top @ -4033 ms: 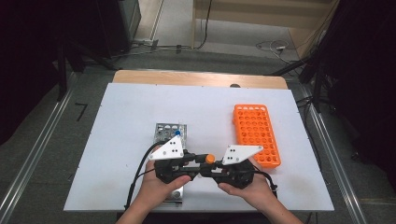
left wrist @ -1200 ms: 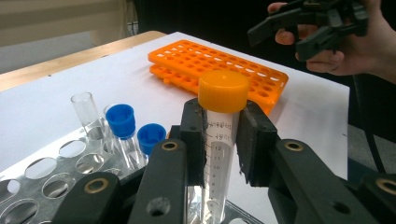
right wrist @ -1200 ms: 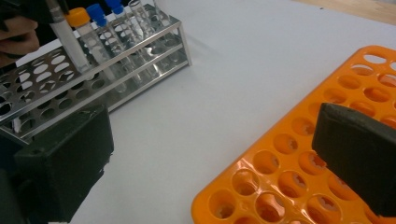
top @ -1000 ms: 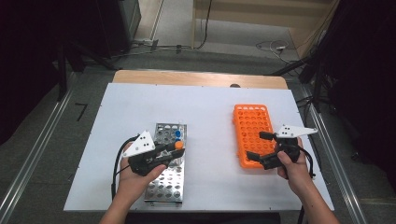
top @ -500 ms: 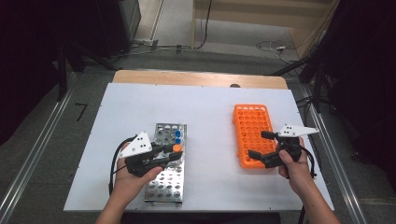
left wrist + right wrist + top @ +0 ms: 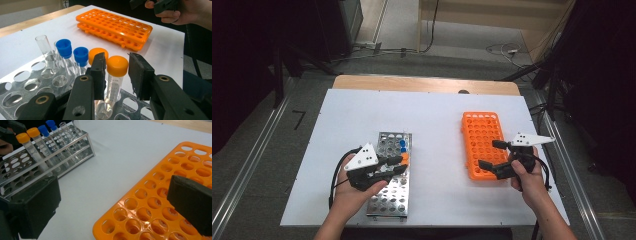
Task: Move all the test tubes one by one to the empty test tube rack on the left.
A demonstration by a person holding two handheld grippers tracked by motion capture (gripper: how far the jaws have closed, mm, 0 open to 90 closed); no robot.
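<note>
In the metal rack point(image 6: 27, 82) on the bench point(image 6: 437, 120), an orange-capped tube point(image 6: 115, 75) stands between the left gripper point(image 6: 116, 75)'s slightly parted jaws; the right gripper point(image 6: 493, 156) hovers, jaws apart, over the orange rack point(image 6: 482, 135).

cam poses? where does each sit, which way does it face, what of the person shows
High view: above the person's side, facing forward and down on the table; both forearms and hands enter from the bottom.
Left gripper view: on the left gripper, its jaws flanking an orange-capped tube in the metal rack; the other hand shows.
Right gripper view: on the right gripper, over the orange rack.
All share both racks.
</note>
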